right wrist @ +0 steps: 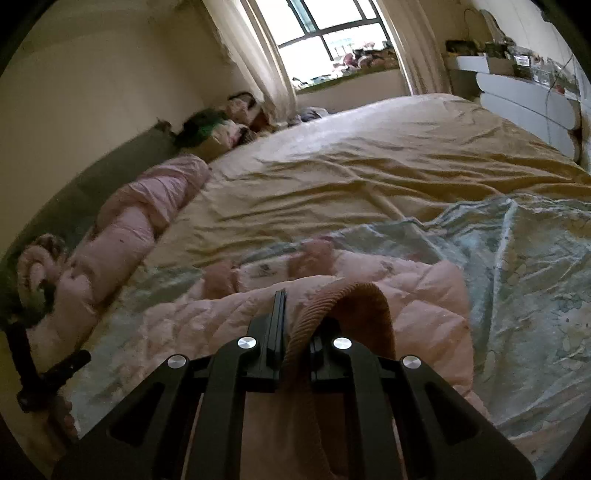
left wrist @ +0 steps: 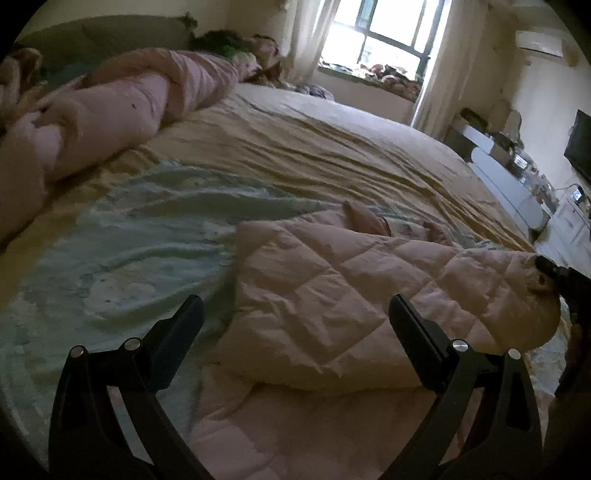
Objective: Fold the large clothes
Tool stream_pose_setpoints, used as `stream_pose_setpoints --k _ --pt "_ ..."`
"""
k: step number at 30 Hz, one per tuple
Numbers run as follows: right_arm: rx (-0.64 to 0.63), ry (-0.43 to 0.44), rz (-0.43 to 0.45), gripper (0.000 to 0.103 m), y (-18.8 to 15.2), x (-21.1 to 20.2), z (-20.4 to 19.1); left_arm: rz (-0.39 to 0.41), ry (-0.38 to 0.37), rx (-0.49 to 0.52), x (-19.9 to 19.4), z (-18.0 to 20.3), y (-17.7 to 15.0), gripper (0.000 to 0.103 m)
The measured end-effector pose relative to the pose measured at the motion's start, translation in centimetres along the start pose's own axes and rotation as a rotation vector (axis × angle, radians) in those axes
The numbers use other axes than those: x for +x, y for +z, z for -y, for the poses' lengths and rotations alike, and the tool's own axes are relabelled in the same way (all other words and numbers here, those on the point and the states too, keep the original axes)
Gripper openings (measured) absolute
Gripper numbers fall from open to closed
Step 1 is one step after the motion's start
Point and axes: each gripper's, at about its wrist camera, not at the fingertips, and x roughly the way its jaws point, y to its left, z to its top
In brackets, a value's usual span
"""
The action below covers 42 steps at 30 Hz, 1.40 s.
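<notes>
A pink quilted jacket (left wrist: 332, 291) lies crumpled on a pale blue patterned sheet (left wrist: 122, 251) at the near end of the bed. My left gripper (left wrist: 295, 314) hovers over the jacket's near edge, open, with nothing between its fingers. In the right wrist view my right gripper (right wrist: 286, 310) is shut on the jacket's ribbed pink hem (right wrist: 354, 302), which loops up beside the fingers. The quilted body of the jacket (right wrist: 417, 295) spreads out beyond it. The right gripper (left wrist: 557, 273) also shows at the jacket's far right corner. At the lower left edge, a hand holds the left gripper (right wrist: 55, 369).
A wrinkled yellow bedsheet (right wrist: 369, 173) covers the rest of the bed. Rolled pink bedding (left wrist: 122, 99) and plush toys lie along the wall side. A window with curtains (left wrist: 376, 33) is at the far end, and a white dresser (left wrist: 506, 181) and a TV stand on the right.
</notes>
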Motion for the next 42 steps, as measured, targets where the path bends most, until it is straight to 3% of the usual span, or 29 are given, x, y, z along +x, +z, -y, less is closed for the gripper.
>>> stream_pose_setpoints --k 11,13,17,22,27,30,37,42 --pt "0.008 -0.108 -0.065 0.013 -2.8 2.9 1.2 -0.059 -0.032 0.04 3.4 1.0 -0.9 0.089" --pt "0.011 -0.131 -0.065 0.018 -3.1 2.9 1.3 -0.059 -0.033 0.041 3.4 0.9 -0.9 0.086" --pt "0.017 -0.2 -0.043 0.046 -3.3 2.1 1.4 -0.058 -0.038 0.047 3.4 0.9 -0.9 0.084" --pt "-0.016 -0.298 0.017 0.052 -3.1 0.1 0.7 -0.04 -0.051 0.062 3.5 1.1 -0.5 0.081" --pt "-0.103 -0.278 0.017 0.056 -3.2 0.2 -2.4 -0.044 -0.059 0.059 4.3 1.0 -0.5 0.06" --pt "-0.171 -0.266 0.0 0.056 -3.7 1.3 -4.8 -0.098 -0.049 0.065 6.0 0.4 -1.4 0.046" --pt "-0.267 -0.235 -0.041 0.066 -4.4 4.7 -9.2 -0.189 -0.025 0.085 9.2 -0.5 -3.4 0.047" --pt "-0.255 -0.251 -0.158 0.075 -5.3 8.9 -9.4 -0.194 -0.034 0.087 9.9 -0.7 -3.9 0.047"
